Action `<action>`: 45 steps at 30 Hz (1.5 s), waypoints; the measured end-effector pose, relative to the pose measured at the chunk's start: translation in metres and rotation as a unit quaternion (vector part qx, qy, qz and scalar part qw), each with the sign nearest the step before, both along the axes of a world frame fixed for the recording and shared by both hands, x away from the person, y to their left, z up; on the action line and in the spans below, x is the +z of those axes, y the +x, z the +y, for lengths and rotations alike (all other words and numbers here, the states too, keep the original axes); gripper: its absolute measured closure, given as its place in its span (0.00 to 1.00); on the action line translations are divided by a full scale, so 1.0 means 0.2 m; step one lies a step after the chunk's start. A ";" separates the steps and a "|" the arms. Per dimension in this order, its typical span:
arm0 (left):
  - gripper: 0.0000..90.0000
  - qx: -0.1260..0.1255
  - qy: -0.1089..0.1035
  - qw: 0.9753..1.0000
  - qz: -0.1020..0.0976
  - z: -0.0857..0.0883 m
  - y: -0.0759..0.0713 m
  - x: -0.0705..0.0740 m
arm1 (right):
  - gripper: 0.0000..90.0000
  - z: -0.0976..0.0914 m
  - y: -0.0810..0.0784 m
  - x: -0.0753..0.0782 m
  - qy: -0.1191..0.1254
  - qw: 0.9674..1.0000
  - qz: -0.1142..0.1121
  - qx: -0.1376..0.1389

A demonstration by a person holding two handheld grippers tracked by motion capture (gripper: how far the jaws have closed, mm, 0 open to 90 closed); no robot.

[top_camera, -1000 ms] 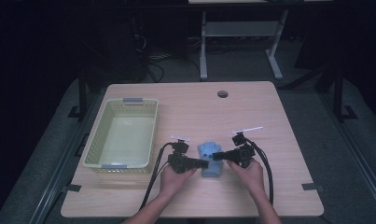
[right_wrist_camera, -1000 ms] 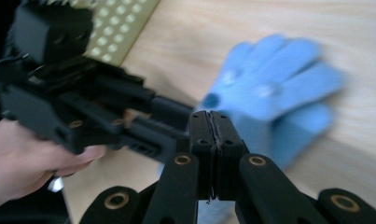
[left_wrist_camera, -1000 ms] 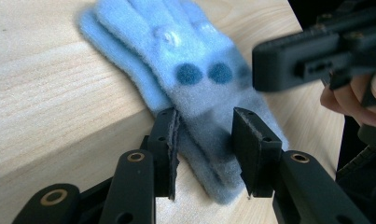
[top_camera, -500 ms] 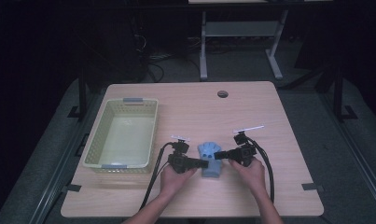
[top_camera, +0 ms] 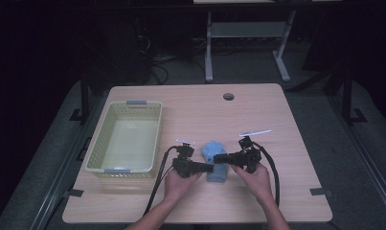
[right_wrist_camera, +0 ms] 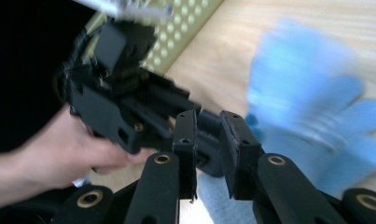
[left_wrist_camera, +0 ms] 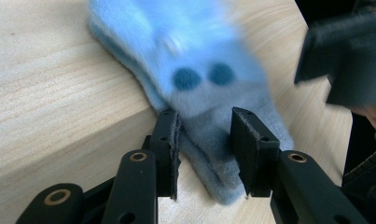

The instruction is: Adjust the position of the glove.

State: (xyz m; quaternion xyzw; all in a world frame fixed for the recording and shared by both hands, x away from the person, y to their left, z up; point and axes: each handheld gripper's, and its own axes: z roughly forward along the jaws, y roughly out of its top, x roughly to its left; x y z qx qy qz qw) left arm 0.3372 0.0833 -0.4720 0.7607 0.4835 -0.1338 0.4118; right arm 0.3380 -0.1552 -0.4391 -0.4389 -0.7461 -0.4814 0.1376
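A fuzzy light-blue glove (top_camera: pixel 213 152) with dark dots and a grey cuff lies on the wooden table (top_camera: pixel 286 191), near its front middle. My left gripper (top_camera: pixel 210 167) comes at it from the left. In the left gripper view the left gripper (left_wrist_camera: pixel 205 135) is open, with its jaws either side of the grey cuff of the glove (left_wrist_camera: pixel 195 56). From the right, my right gripper (top_camera: pixel 216 157) points at the same end. In the right gripper view the right gripper (right_wrist_camera: pixel 208 135) stands narrowly open with nothing between its pads, the glove (right_wrist_camera: pixel 307 107) blurred to its right.
A pale green plastic basket (top_camera: pixel 143 103) stands at the left of the table, nothing visible inside it. A thin white strip (top_camera: pixel 254 132) lies right of the glove. A round cable hole (top_camera: pixel 228 96) is at the far middle. Both cables trail toward the front edge.
Both grippers have edged closer together at the glove's near end. The glove has shifted slightly. The basket has not moved.
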 end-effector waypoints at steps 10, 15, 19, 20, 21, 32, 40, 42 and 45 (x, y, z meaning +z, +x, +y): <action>0.69 -0.005 0.004 1.000 0.002 0.00 0.01 0.00 | 0.82 -0.09 0.01 -0.02 -0.078 0.994 0.015 -0.077; 0.65 0.004 -0.012 1.000 0.009 0.01 0.01 0.02 | 0.72 -0.12 -0.01 -0.06 -0.089 0.991 0.041 -0.088; 0.62 0.002 -0.021 1.000 0.022 0.01 0.00 0.03 | 0.64 -0.13 -0.02 -0.11 -0.074 0.991 0.075 -0.087; 0.62 0.002 -0.020 1.000 0.024 0.01 0.00 0.02 | 0.64 -0.13 -0.02 -0.12 -0.069 0.991 0.077 -0.085; 0.60 0.004 -0.019 0.999 0.027 0.01 0.00 0.02 | 0.63 -0.13 -0.02 -0.13 -0.063 0.991 0.082 -0.082; 0.59 -0.003 -0.036 0.997 0.068 0.02 0.00 -0.01 | 0.65 -0.08 -0.03 -0.17 -0.059 0.991 0.091 -0.077; 0.73 -0.006 -0.048 0.996 0.076 0.01 0.00 -0.04 | 0.80 -0.03 -0.05 -0.19 -0.059 0.991 0.084 -0.082; 0.75 -0.007 -0.052 0.996 0.077 0.01 0.01 -0.04 | 0.82 -0.02 -0.05 -0.19 -0.059 0.991 0.082 -0.085; 0.79 -0.007 -0.064 0.995 0.078 0.02 0.01 -0.05 | 0.85 -0.03 -0.06 -0.19 -0.057 0.991 0.082 -0.086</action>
